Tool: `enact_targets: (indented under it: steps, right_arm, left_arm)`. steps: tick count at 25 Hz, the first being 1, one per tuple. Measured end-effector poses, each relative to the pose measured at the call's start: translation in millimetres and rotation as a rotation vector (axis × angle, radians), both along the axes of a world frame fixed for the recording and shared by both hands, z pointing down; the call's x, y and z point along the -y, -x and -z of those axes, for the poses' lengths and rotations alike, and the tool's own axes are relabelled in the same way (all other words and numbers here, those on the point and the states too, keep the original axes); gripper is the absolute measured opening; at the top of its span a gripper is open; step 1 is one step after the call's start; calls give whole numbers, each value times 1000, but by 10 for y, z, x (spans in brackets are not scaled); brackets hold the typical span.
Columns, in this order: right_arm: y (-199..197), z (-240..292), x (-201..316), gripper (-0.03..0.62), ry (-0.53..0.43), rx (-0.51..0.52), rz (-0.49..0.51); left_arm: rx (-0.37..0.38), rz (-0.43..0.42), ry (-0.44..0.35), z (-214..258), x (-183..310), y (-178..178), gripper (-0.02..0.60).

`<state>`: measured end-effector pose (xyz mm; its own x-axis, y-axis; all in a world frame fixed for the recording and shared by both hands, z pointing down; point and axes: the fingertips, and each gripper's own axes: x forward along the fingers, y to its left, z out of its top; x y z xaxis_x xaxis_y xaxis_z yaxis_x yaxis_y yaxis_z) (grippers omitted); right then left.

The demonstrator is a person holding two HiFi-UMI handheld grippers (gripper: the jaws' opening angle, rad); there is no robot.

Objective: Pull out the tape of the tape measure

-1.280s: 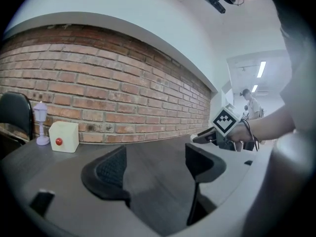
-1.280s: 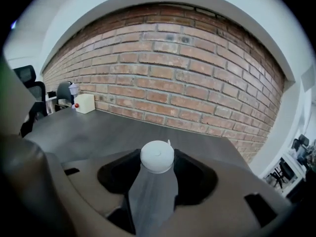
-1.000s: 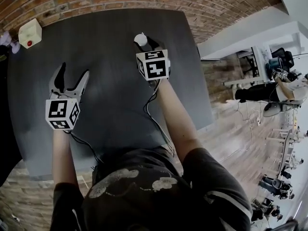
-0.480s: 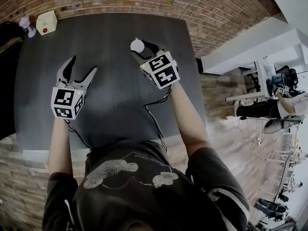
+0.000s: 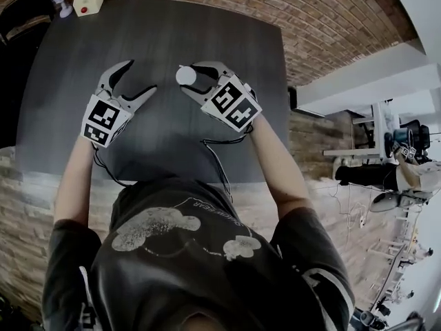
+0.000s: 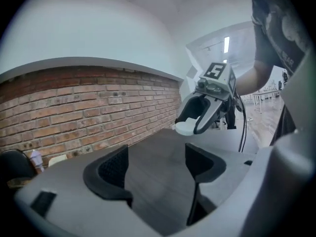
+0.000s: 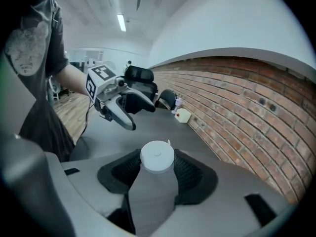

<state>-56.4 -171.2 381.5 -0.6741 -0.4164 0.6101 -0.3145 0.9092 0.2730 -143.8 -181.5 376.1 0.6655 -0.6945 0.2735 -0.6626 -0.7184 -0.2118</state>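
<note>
A round white tape measure [image 5: 185,74] sits between the jaws of my right gripper [image 5: 191,78], which is shut on it above the dark grey table [image 5: 172,136]. In the right gripper view the tape measure [image 7: 157,157] stands flat face up between the black pads, with a small tab at its far edge. My left gripper [image 5: 138,76] hangs a short way to its left, open and empty, jaws pointing towards the tape measure. In the left gripper view the jaws of my left gripper [image 6: 155,164] frame bare tabletop, and my right gripper [image 6: 195,125] shows beyond with the white disc.
A white box with a red button [image 5: 89,0] and a small white object [image 5: 60,2] stand at the table's far left corner by the brick wall [image 5: 310,19]. A black chair [image 5: 27,16] is beside that corner. The table's right edge drops to wooden floor.
Both grippers have moved nearer each other over the table. The right gripper has rolled, so the tape measure now faces the left gripper. The left gripper's jaws have turned towards it.
</note>
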Motion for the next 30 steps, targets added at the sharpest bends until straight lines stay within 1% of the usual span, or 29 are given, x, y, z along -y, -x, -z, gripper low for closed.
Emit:
enact_targets:
  steps: [5,11,13,14,16,17,20,27,30]
  right_arm:
    - [114,-87,-287,230,15,-76,125]
    - [142,-101,-554,230,8,-104,244]
    - [131,-145,-624,230,15,-123,268]
    - [129,-173,-646,230,17,-133,277]
    - [130,-231,-681,230,19,-153,292]
    - [134,-258,-699,230,22,-162,299]
    - [154,-304,-729,230,23,-178,321]
    - [159,-329,-761,230,16,-209,377]
    - [176,-336,-791,230,7,-222,407]
  left_arm:
    - [-11,-25,-15,-31,-76,4,367]
    - [-44,-97,-2,-52,-229,-183,365]
    - [-36,-122,6,-114,-276,-241,361]
    - [-27,-131,10,-154,-289,-262,349]
    - [-16,-145,16,-221,-308,-293,288]
    - [-20,-152,17,-238,-319,-311,272]
    - [-41,-180,23,-253,-346,-372,272]
    - [-40,-223,48,-290,-384,-407,263]
    - [-24,-249,42,-299,-435,-415,235]
